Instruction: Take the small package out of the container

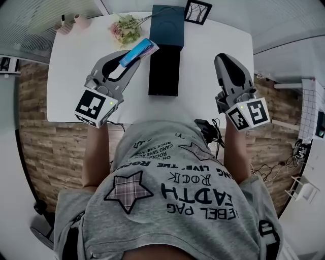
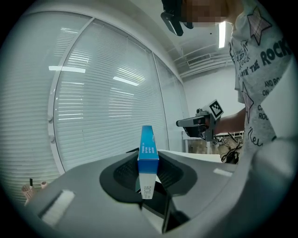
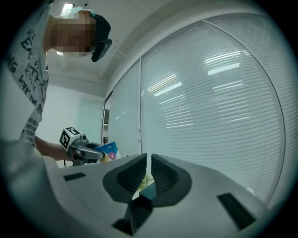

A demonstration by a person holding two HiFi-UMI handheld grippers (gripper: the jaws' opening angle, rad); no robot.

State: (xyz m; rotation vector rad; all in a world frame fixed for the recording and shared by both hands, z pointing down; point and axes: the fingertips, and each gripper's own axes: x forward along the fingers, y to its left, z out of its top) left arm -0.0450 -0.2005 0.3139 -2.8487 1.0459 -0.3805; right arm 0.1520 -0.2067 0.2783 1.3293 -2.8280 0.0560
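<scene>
Left gripper (image 1: 133,60), left-centre of the head view: forearm reaches up-frame from my lower left, and the tool angles up and to the right toward the middle of the table (image 1: 66,76). Its marker cube (image 1: 96,106) sits at the near table edge.

Jaws grasping the small package (image 1: 139,51). In the left gripper view the pads pinch its two broad faces. It stands edge-on, blue at the far end, white at the near end.

The package is outside the container (image 1: 167,25), held just to its left with its far end close to the container's left side. Whether it touches the table I cannot tell.

Right gripper (image 1: 222,57), right-centre of the frame: forearm straight up-frame, tool pointing at the far side of the table, well apart from the container. Its jaws are clenched almost together with a thin slit between them and nothing in it.

Surroundings:
- The container is a dark teal box at top centre.
- A black oblong piece (image 1: 164,71) lies on its near side, touching it. Lid or tray, I cannot tell.
- Flowers (image 1: 124,28) lie just up-frame of the package.
- A picture frame (image 1: 198,11) stands at the top edge.
- Small vases (image 1: 76,21) are at upper left.

Window blinds fill the background in both gripper views.
</scene>
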